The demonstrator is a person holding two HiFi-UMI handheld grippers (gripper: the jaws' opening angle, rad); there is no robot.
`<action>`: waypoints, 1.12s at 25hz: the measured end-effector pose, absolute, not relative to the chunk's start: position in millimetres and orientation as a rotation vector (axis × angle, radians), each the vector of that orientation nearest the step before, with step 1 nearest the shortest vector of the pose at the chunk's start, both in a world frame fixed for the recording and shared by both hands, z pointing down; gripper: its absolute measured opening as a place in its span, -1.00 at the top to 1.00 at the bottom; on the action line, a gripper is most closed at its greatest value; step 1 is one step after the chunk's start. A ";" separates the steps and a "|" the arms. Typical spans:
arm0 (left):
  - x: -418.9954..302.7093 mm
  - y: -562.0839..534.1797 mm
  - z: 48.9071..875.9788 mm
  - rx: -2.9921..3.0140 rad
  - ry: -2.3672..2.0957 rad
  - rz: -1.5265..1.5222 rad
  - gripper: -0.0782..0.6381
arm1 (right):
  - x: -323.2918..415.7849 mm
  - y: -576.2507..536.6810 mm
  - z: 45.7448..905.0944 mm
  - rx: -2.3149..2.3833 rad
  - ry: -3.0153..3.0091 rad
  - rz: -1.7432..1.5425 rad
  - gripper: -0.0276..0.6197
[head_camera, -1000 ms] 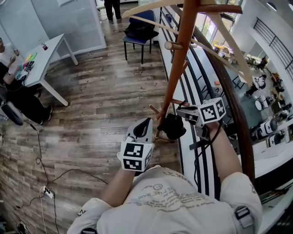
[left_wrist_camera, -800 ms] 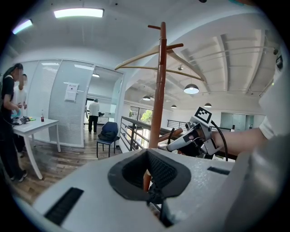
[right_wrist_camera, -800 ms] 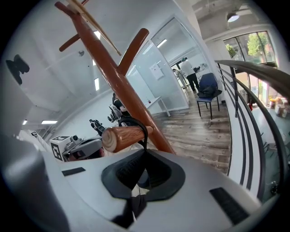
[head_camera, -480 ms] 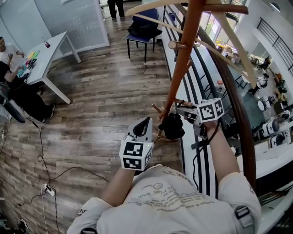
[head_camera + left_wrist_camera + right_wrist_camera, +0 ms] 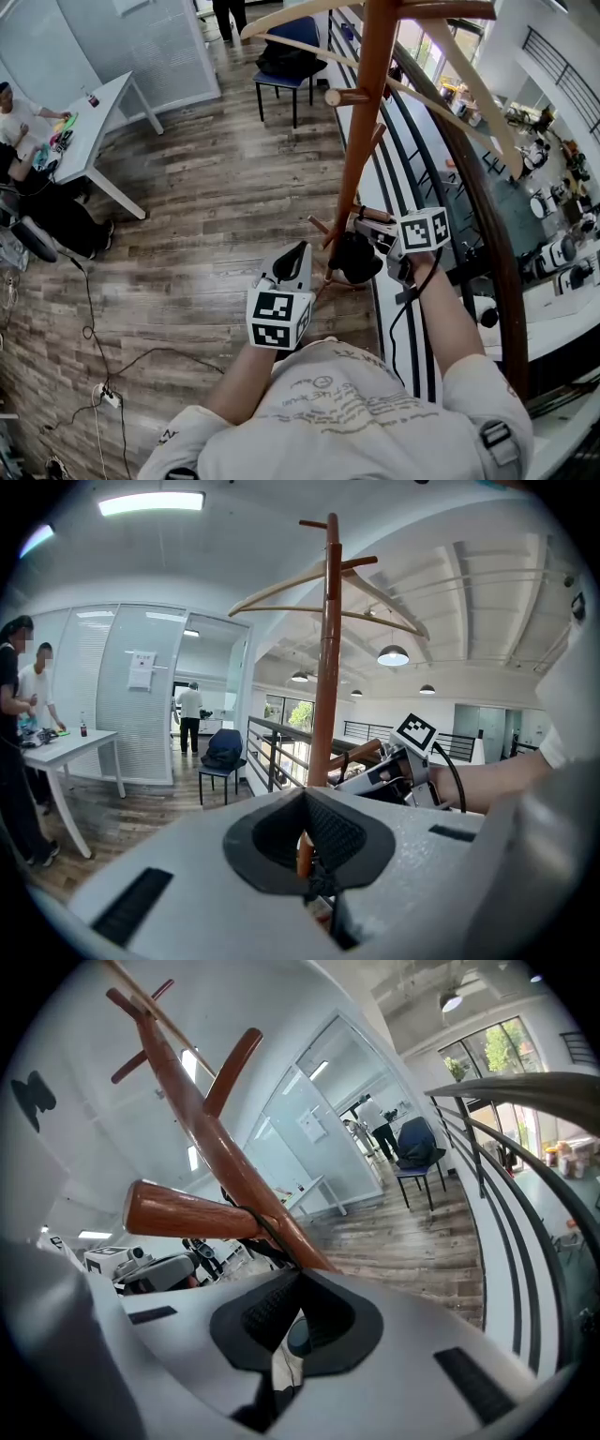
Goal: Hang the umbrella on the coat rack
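Observation:
The coat rack (image 5: 363, 150) is a brown wooden pole with pegs and arms, also standing tall in the left gripper view (image 5: 325, 667). A black folded umbrella (image 5: 353, 257) hangs against the pole low down, below a short peg (image 5: 378, 215). My right gripper (image 5: 373, 232) is at that peg, right beside the umbrella. In the right gripper view the umbrella's black strap (image 5: 265, 1229) loops over the peg (image 5: 187, 1213) and runs down into my shut right gripper (image 5: 298, 1283). My left gripper (image 5: 296, 255) is shut and holds nothing, a little left of the pole's foot.
A dark railing (image 5: 412, 169) and curved handrail run close on the right. A chair with a dark bag (image 5: 284, 58) stands behind the rack. At far left are a white table (image 5: 94, 117) and a seated person. Cables and a power strip (image 5: 105, 397) lie on the wooden floor.
My right gripper and the umbrella have edged slightly left, closer to the pole. The left gripper has stayed where it was.

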State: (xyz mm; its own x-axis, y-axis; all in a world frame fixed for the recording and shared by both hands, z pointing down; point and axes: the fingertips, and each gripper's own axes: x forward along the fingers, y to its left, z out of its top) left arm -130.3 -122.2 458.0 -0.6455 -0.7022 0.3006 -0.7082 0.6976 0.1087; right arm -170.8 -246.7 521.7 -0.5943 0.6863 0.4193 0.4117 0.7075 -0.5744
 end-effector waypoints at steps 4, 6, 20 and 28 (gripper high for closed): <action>-131.6 -124.5 458.9 1.108 -2.584 0.032 0.79 | -170.4 -244.6 525.8 -0.839 -2.270 0.562 0.90; -133.5 -126.4 457.8 1.106 -2.579 0.033 0.79 | -169.6 -243.7 526.9 -0.849 -2.268 0.542 0.90; -135.1 -144.7 455.1 1.134 -2.599 -0.006 0.79 | -147.0 -267.6 497.1 -0.716 -2.576 0.386 0.73; -128.7 -174.3 447.6 1.228 -2.580 -0.007 0.79 | -104.4 -304.4 421.4 -0.412 -2.924 0.434 0.91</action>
